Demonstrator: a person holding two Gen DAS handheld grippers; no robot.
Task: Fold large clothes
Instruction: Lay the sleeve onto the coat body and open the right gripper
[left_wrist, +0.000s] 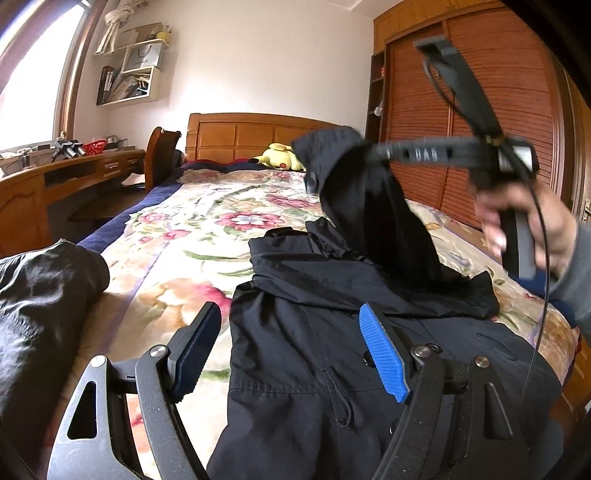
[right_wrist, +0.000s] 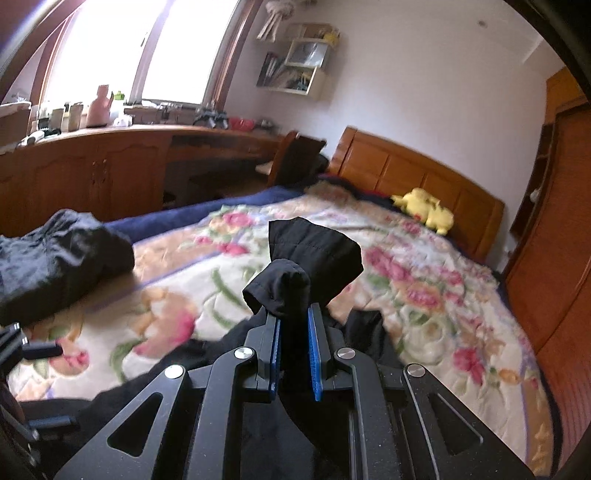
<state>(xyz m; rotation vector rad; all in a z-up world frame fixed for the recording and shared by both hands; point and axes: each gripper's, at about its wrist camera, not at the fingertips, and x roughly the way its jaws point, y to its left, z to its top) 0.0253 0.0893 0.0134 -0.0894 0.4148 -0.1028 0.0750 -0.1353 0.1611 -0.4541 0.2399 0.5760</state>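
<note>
1. keep right gripper (right_wrist: 295, 354) clamped on the raised sleeve (right_wrist: 314, 254) of the black jacket (left_wrist: 314, 354) lying on the floral quilt (left_wrist: 192, 236).
2. hold left gripper (left_wrist: 291, 354), jaws apart, over the body.
3. lay sleeve across, flat.

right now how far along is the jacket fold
Early. Done: the black jacket lies spread on the floral bedspread. In hand: the right tool is shut on a sleeve, lifted above the body; the left tool hovers open. Left: lay that sleeve across, then fold the rest. A second dark garment waits unfolded.
</note>
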